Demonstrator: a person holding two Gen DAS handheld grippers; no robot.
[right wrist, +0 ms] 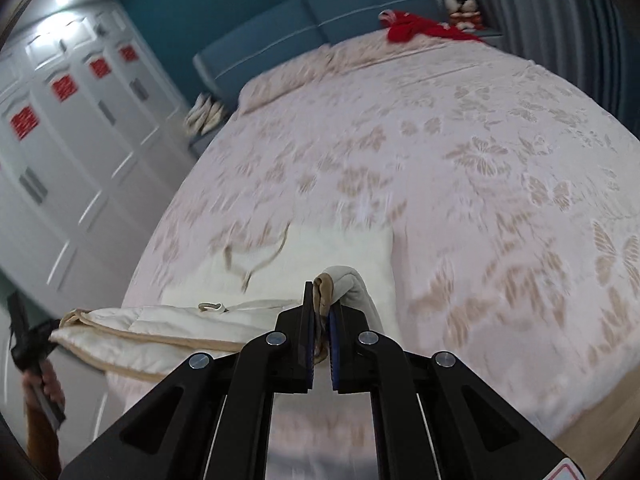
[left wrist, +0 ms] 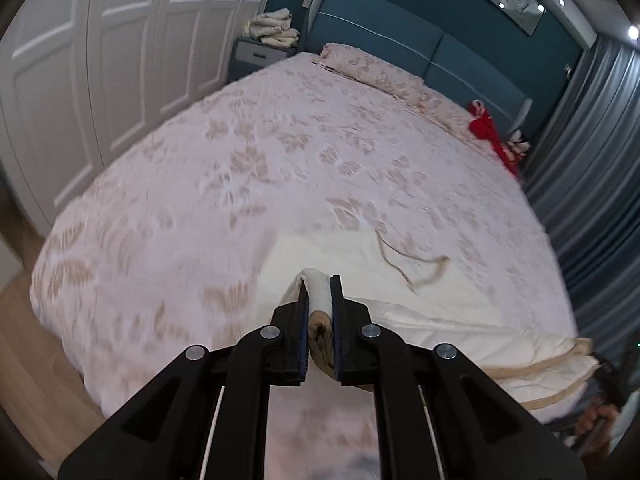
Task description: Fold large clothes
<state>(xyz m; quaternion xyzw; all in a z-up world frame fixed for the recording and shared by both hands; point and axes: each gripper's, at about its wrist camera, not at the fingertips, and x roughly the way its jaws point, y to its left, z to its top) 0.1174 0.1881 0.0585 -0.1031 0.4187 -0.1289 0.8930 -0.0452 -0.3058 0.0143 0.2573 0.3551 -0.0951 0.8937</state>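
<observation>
Both tools, left tool and right tool, clamp the cream padded tan-trimmed garment. It looks soft, bulky, light; trimmed edges seem the best holds.

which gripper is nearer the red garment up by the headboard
Right. The red garment lies at the bed's far right corner; the right gripper holds the cream garment on that side, the left gripper opposite.

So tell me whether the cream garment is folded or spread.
Partly spread: the cream garment lies flat on the bedspread, near edge doubled, pinched by left gripper and right gripper.
</observation>
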